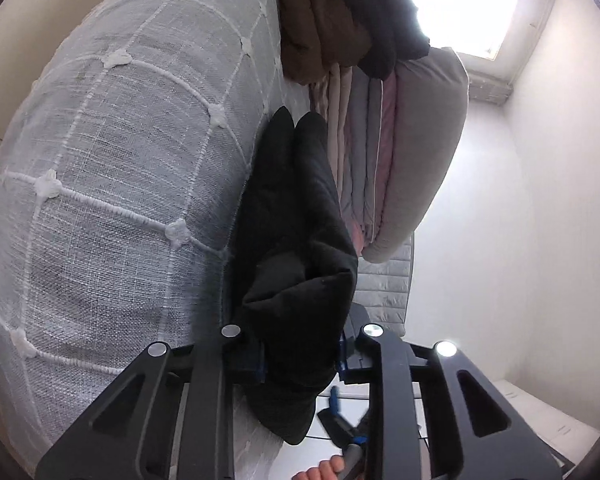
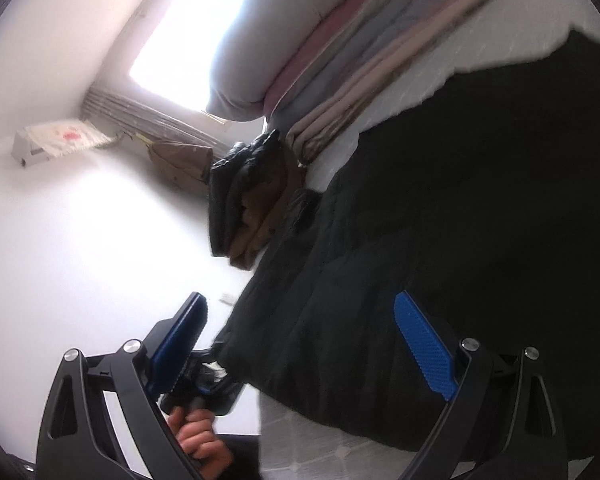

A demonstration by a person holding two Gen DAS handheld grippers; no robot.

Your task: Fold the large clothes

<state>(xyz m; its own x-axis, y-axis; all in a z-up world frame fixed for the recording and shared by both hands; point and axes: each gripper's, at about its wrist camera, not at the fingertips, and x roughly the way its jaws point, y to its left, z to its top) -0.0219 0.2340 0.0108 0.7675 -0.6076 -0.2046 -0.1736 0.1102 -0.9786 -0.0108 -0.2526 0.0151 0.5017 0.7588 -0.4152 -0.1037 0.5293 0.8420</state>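
Note:
A large black garment (image 1: 296, 240) lies on the bed, and one bunched edge of it is lifted. My left gripper (image 1: 302, 356) is shut on that bunched edge, with thick black cloth filling the gap between its fingers. In the right wrist view the same black garment (image 2: 460, 200) spreads over the bed to the right. My right gripper (image 2: 300, 340) hovers over its near edge, open wide, with nothing between its blue pads (image 2: 424, 348). Behind its left finger, a hand (image 2: 200, 440) holds the left gripper (image 2: 208, 380) at the garment's corner.
The bed cover (image 1: 120, 160) is grey with a white stitched grid. A stack of folded bedding and a pillow (image 1: 400, 160) lies beyond the garment. Brown and black coats (image 1: 332, 28) are piled past it. A bright window (image 2: 188, 40) and white walls are behind.

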